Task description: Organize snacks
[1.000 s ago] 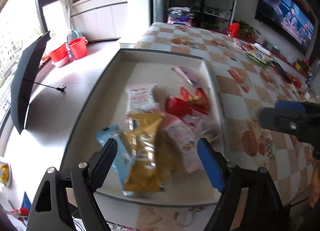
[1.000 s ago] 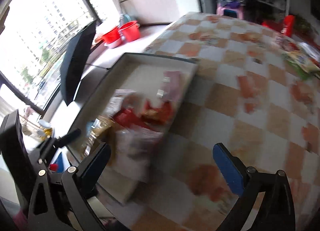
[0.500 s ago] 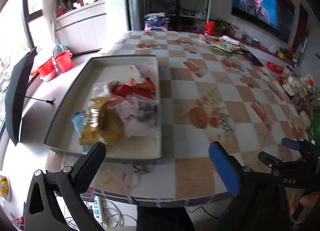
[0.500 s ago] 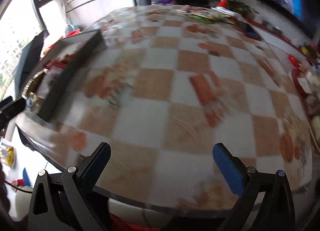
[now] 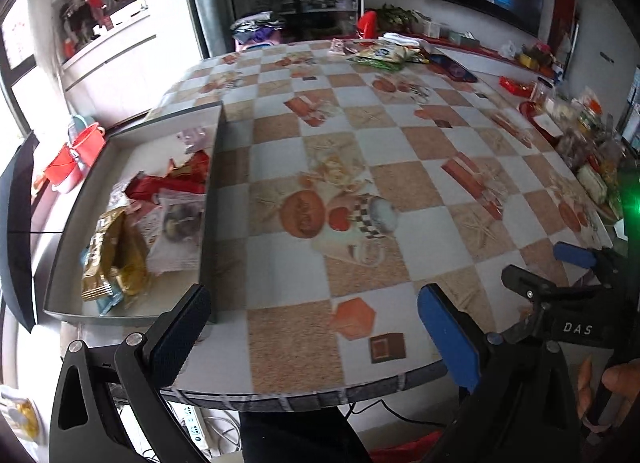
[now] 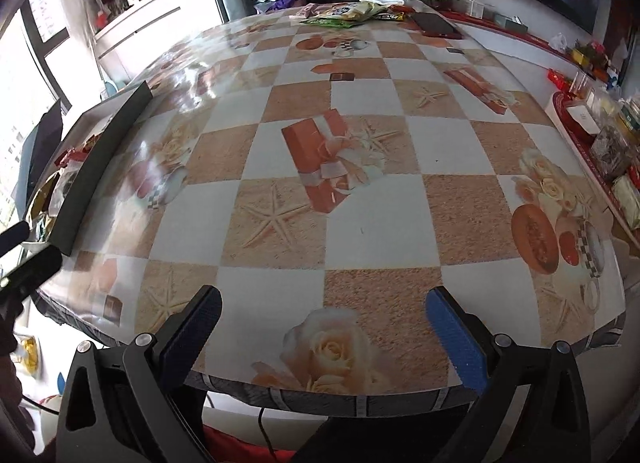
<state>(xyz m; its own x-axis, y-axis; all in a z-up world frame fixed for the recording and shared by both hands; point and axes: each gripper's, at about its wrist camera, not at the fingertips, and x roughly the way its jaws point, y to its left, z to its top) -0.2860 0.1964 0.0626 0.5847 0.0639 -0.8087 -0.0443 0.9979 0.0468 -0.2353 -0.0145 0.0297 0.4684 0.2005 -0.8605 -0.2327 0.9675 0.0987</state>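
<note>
A grey tray (image 5: 211, 199) sits at the table's left edge. It holds several snack packets: a gold one (image 5: 112, 255), a red one (image 5: 160, 183) and a white one (image 5: 176, 231). My left gripper (image 5: 316, 339) hangs open over the table's near edge, right of the tray, with nothing between its fingers. My right gripper (image 6: 326, 335) is also open and empty above the near edge; the tray's dark wall (image 6: 104, 167) lies far to its left. More snack packets (image 5: 384, 53) (image 6: 344, 13) lie at the table's far side. In the left wrist view the right gripper's body (image 5: 560, 303) shows at the right.
A checkered tablecloth (image 6: 360, 203) covers the table. A dark phone (image 6: 436, 25) lies near the far packets. A red tray (image 6: 576, 131) of jars and boxes runs along the right edge. Red buckets (image 5: 76, 159) and a black umbrella (image 5: 16, 223) are on the floor left of the table.
Both views have swung right, off the tray and onto the bare tablecloth; the tray now lies at the left. My left gripper's jaws have widened. Neither gripper holds anything.
</note>
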